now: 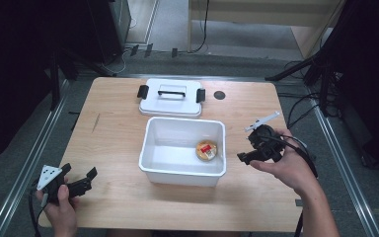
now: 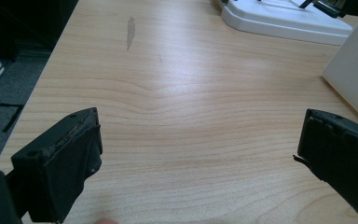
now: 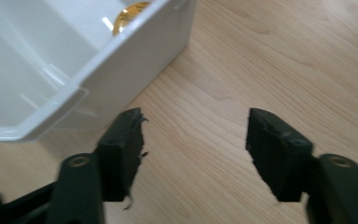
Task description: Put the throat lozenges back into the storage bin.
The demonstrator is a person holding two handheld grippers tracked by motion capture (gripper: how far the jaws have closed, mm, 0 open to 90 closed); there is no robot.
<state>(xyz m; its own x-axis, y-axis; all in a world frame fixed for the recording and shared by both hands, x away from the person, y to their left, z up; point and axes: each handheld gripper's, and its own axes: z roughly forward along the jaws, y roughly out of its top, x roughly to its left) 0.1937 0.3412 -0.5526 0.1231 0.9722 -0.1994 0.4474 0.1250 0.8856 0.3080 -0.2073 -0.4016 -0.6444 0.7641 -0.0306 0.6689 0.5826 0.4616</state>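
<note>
White bin (image 1: 150, 165), open, on wooden table (image 1: 113, 138); yellow round item (image 1: 207, 150) inside, label unreadable. Lid (image 1: 170, 101) behind. Left gripper (image 1: 81, 180), right gripper (image 1: 243, 157): jaws apart, empty.

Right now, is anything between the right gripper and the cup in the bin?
Yes: the bin's right wall stands between the right gripper and the cup. The bin is open on top; its lid lies behind.

We see a bin (image 1: 182, 170) at the middle of the counter (image 1: 118, 143), its lid (image 1: 170, 98) lying just behind it. In the bin's right near corner sits what may be a small food cup (image 1: 207, 150). Our left gripper (image 1: 81, 181) hovers near the counter's left front corner, the right gripper (image 1: 244, 157) just right of the bin.
</note>
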